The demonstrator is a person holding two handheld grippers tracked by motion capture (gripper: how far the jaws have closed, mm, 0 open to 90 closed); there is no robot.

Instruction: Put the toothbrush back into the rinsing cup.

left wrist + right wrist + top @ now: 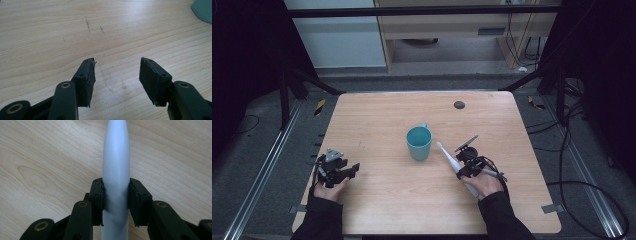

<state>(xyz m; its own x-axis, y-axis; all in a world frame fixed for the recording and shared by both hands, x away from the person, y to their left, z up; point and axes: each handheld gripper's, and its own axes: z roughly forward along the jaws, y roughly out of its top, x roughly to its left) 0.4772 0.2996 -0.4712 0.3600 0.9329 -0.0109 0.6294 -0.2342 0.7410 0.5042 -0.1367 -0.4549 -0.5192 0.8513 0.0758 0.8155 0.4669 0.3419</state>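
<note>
A teal cup (419, 142) stands upright near the middle of the wooden table (387, 200); its edge shows at the top right of the left gripper view (203, 10). A white and grey electric toothbrush (447, 154) lies slanted to the right of the cup, its head towards the cup. My right gripper (463, 171) is shut on its handle. In the right gripper view the grey handle (116, 157) runs up between the pads, and both press on it (116, 183). My left gripper (351, 170) rests at the table's left side, open, with bare wood between its jaws (117, 63).
A small black round disc (459, 104) sits at the far side of the table. Faint dark scuffs (87, 23) mark the wood ahead of the left gripper. Black frame legs and cables stand around the table on the floor.
</note>
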